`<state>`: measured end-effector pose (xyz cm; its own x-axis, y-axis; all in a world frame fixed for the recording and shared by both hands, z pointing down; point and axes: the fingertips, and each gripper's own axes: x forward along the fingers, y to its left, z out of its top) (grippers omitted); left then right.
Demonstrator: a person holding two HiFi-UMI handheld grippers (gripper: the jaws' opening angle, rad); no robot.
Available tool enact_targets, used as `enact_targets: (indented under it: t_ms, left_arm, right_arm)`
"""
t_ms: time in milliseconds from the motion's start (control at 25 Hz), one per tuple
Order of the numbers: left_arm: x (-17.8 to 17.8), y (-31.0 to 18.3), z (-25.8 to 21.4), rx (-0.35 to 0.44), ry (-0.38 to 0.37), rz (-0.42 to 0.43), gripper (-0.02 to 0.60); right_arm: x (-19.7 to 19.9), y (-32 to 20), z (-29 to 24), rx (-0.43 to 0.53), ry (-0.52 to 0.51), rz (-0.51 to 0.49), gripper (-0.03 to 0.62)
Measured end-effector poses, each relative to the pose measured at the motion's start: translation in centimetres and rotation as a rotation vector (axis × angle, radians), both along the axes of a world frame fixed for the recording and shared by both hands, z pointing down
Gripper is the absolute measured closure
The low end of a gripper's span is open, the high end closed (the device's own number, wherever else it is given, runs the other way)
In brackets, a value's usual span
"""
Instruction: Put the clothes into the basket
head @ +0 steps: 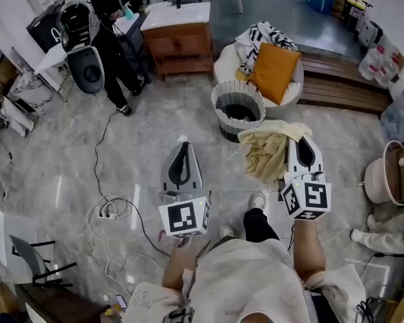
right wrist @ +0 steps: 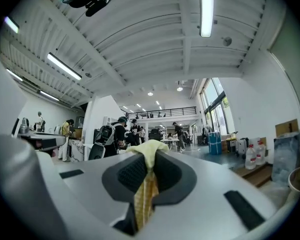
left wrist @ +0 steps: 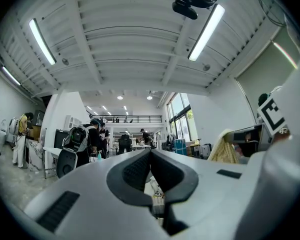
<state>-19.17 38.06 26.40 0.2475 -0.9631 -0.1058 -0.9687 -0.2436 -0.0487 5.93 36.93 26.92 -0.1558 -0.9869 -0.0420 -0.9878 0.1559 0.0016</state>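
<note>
A pale yellow cloth (head: 264, 151) hangs from my right gripper (head: 301, 138), just this side of the grey slatted basket (head: 238, 93) on the floor. In the right gripper view the jaws (right wrist: 150, 154) are shut on a fold of the yellow cloth (right wrist: 145, 194). My left gripper (head: 182, 144) is held out level to the left of the basket. Its jaws (left wrist: 150, 153) are shut with nothing between them. The yellow cloth (left wrist: 223, 148) also shows at the right of the left gripper view. More clothes, black-and-white patterned (head: 258, 38), lie on a white seat (head: 223, 64) behind the basket.
An orange cushion (head: 275, 71) leans on the white seat. A wooden cabinet (head: 178, 40) and a person with a backpack (head: 94, 25) stand at the back. Cables and a power strip (head: 108, 211) lie on the floor at left. A wooden platform (head: 343, 81) runs at right.
</note>
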Motion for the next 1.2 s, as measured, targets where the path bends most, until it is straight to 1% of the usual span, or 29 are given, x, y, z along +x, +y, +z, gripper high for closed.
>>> enact_targets:
  t_ms: [320, 640, 800, 1040, 1200]
  left_arm:
    - [0.7, -0.7, 1.1, -0.022, 0.005, 0.007, 0.577]
    - [2.5, -4.0, 1.9, -0.043, -0.002, 0.012, 0.577]
    - [3.9, -6.7, 1.8, -0.048, -0.007, 0.01, 0.577]
    - [6.7, -11.8, 1.4, -0.043, -0.015, -0.009, 0.577]
    - [9.1, -15.2, 1.0, -0.049, -0.02, -0.007, 0.577]
  right_arm:
    - [-0.2, -0.7, 1.5, -0.025, 0.004, -0.008, 0.582]
    - [1.3, -4.2, 2.4, -0.031, -0.034, -0.029, 0.582]
    - [2.2, -7.1, 2.6, -0.036, -0.044, -0.043, 0.582]
    - [4.9, -12.4, 2.9, -0.039, -0.053, -0.054, 0.582]
    - [6.9, -15.7, 2.7, -0.041, -0.06, -0.065, 0.582]
